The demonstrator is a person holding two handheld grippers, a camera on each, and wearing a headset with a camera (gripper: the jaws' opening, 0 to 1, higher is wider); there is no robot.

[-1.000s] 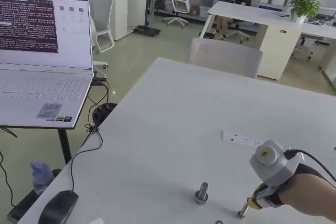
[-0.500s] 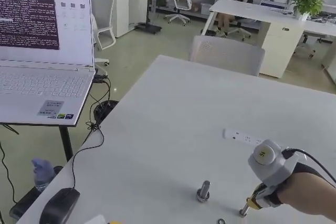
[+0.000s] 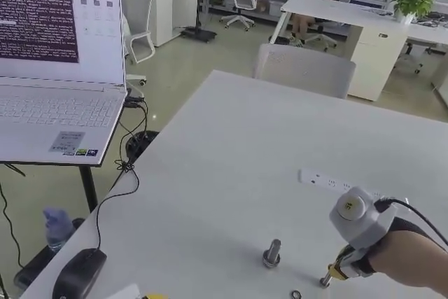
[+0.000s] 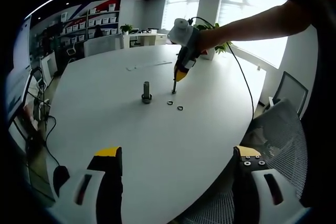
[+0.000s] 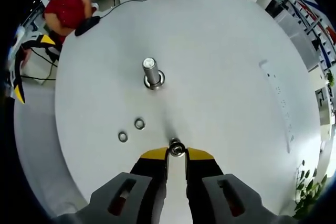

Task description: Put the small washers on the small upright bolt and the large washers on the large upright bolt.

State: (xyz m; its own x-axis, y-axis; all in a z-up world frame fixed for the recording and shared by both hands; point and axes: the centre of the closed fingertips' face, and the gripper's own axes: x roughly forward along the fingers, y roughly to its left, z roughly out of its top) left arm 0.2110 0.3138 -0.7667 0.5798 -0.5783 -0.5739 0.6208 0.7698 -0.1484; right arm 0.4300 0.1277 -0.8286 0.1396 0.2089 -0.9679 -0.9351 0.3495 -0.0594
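Observation:
The large upright bolt [image 3: 271, 253] [image 5: 153, 73] [image 4: 146, 92] stands on the white table [image 3: 231, 173] with a ring around its base. To its right stands the small upright bolt [image 3: 325, 280] [image 4: 174, 86]. My right gripper [image 3: 335, 272] [image 5: 176, 153] [image 4: 180, 72] is at that bolt's top, its jaws almost together on a small round washer [image 5: 176, 148] over the bolt. Two loose washers [image 5: 139, 124] [image 5: 123, 137] [image 4: 180, 108] lie on the table beside the bolts; one washer [image 3: 296, 295] sits at the head view's bottom edge. My left gripper [image 4: 176, 158] hangs open and holds nothing, well back from the bolts.
A white power strip [image 3: 325, 183] lies beyond the bolts. An open laptop [image 3: 56, 68] stands on a stand to the left, with a black mouse [image 3: 78, 275] below it. A grey chair [image 3: 302, 69] is at the table's far edge.

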